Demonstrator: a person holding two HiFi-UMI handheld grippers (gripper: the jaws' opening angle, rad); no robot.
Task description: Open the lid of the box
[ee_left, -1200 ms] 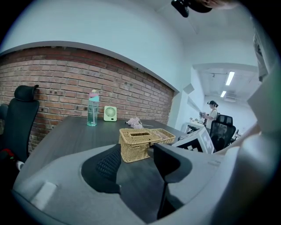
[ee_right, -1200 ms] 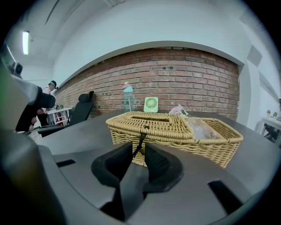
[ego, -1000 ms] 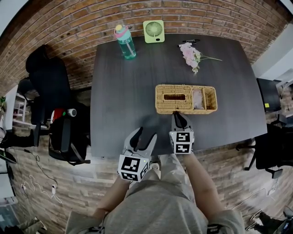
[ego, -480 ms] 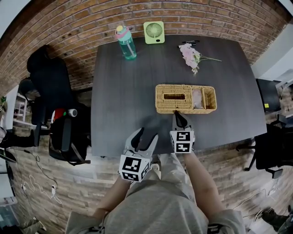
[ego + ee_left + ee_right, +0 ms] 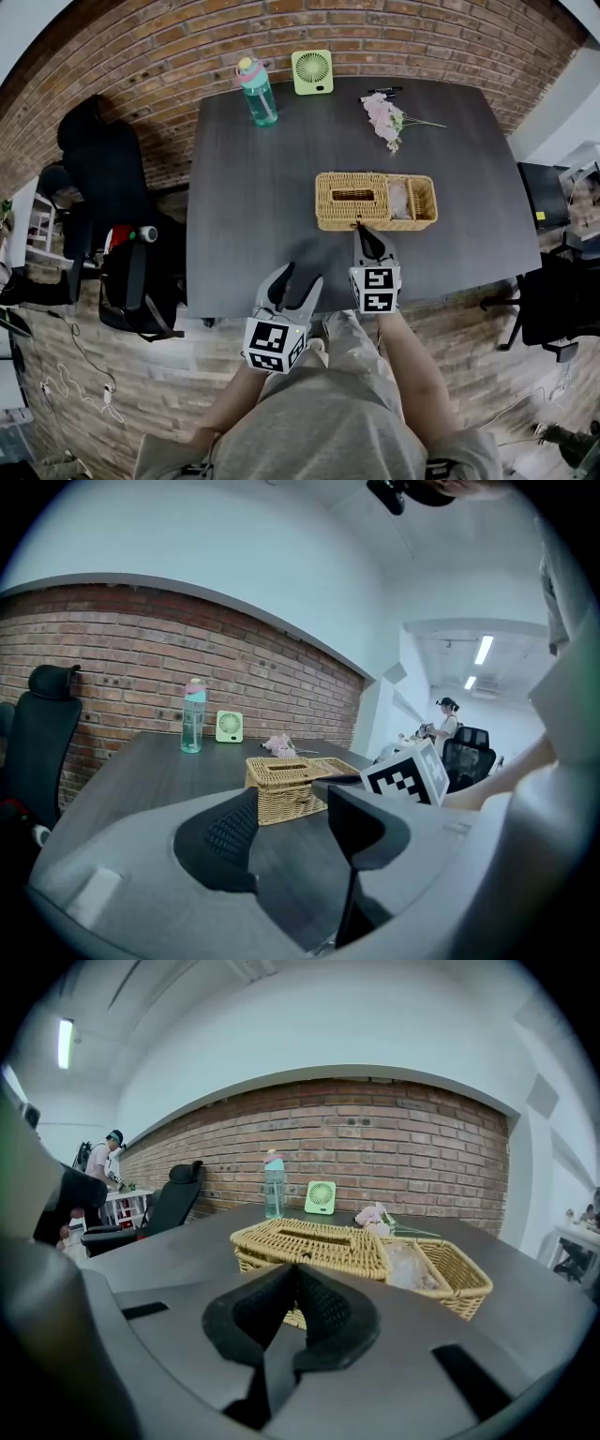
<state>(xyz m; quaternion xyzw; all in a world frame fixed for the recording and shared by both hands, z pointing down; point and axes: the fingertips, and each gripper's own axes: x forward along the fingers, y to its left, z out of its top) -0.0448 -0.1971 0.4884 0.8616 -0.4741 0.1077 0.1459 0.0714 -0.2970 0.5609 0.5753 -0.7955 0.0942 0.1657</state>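
While the right tongs point(image 5: 359, 231) sit pinched together at the front rim of the lid point(image 5: 334, 208), lift slowly; the left tongs point(image 5: 300, 276), spread apart, could steady the box point(image 5: 424, 201)

Tabletop, taking the box as the clock's centre

The box point(image 5: 376, 201) sits mid-table point(image 5: 253, 206). The bottle point(image 5: 256, 89) is at 10 o'clock, the fan point(image 5: 312, 71) at 11 and the flowers point(image 5: 386, 114) at 12. My right gripper point(image 5: 358, 228) is at 6, perhaps touching the box's near wall, and my left gripper point(image 5: 301, 274) is near 7, apart.
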